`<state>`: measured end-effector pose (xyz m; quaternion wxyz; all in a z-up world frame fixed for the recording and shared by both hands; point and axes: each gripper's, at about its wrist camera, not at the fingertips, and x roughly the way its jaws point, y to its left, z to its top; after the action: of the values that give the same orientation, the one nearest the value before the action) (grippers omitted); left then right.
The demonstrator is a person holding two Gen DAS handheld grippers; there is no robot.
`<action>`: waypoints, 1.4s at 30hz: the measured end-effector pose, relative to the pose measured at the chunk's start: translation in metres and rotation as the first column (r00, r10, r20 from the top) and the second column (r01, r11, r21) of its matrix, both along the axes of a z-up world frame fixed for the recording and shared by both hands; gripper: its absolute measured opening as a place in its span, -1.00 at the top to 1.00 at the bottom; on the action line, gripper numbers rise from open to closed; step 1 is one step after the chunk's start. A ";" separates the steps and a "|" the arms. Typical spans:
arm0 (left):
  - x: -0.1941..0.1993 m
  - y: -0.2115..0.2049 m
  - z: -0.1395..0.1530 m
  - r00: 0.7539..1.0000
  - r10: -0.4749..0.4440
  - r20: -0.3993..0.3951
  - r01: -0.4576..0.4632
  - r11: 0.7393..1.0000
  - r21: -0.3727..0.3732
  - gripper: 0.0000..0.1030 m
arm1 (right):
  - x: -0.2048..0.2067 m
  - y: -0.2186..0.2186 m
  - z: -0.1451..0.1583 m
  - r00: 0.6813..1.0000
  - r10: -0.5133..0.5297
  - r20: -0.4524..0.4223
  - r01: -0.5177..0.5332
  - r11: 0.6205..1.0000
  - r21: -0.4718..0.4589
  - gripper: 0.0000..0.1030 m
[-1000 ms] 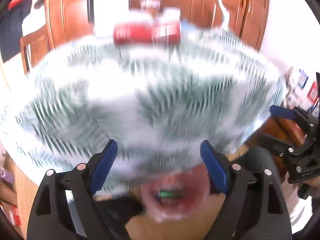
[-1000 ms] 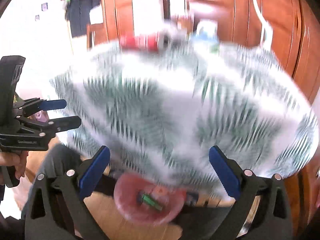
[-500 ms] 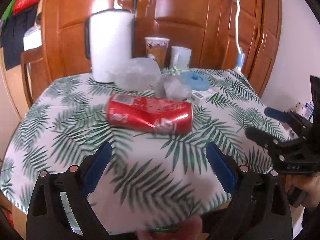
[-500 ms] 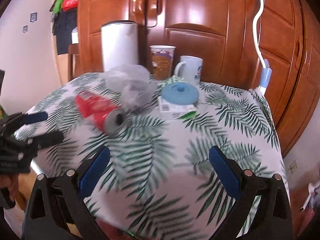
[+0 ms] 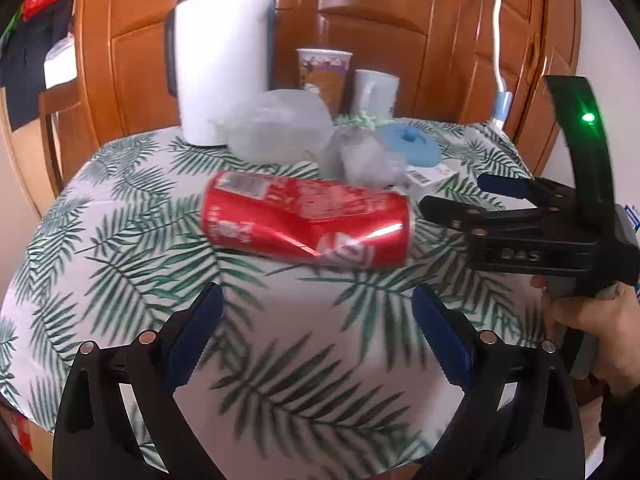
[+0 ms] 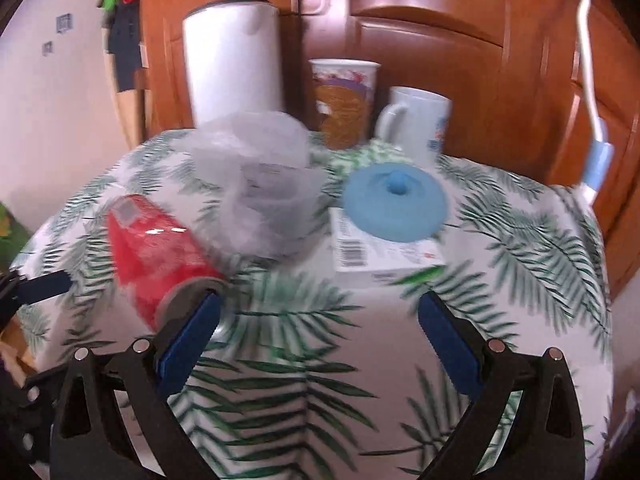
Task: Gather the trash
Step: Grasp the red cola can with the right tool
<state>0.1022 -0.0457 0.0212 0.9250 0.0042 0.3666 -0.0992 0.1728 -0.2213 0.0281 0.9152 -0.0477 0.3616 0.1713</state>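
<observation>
A dented red soda can (image 5: 308, 224) lies on its side on the palm-leaf tablecloth (image 5: 120, 248); it also shows in the right wrist view (image 6: 156, 256). Behind it sit crumpled clear plastic (image 5: 280, 128) (image 6: 260, 176) and a small white carton (image 6: 380, 248). My left gripper (image 5: 318, 332) is open and empty, just in front of the can. My right gripper (image 6: 320, 332) is open and empty, its left finger beside the can's end. The right gripper also shows at the right of the left wrist view (image 5: 480, 200).
At the back of the table stand a white kettle (image 5: 222, 68), a printed paper cup (image 6: 344, 104) and a white mug (image 6: 416, 128). A blue silicone lid (image 6: 396, 200) rests on the carton. Wooden cabinet doors (image 6: 440, 40) rise behind. A chair (image 5: 52, 120) stands at the left.
Both grippers have risen from below the table edge and moved in over the table toward the can. The right gripper has come closer to the can's end. Both stay open.
</observation>
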 end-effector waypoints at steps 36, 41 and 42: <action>-0.005 0.128 -0.004 0.988 0.154 -0.023 -0.156 0.986 -0.063 -0.80 | 0.000 0.129 -0.010 0.942 0.298 -0.153 -0.317 0.941 -0.120 -0.14; 0.010 0.089 0.001 0.997 0.082 -0.016 -0.083 0.995 -0.061 -0.80 | -0.027 0.051 0.000 0.975 0.157 -0.160 -0.159 0.987 -0.001 -0.07; 0.014 0.079 0.002 0.998 0.065 -0.014 -0.066 0.996 -0.062 -0.80 | -0.032 0.033 0.001 0.979 0.126 -0.163 -0.127 0.992 0.006 -0.05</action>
<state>0.1164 0.0331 0.0232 0.9253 -0.0375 0.3689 -0.0801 0.1410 -0.1882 0.0295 0.8698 -0.0586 0.4318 0.2316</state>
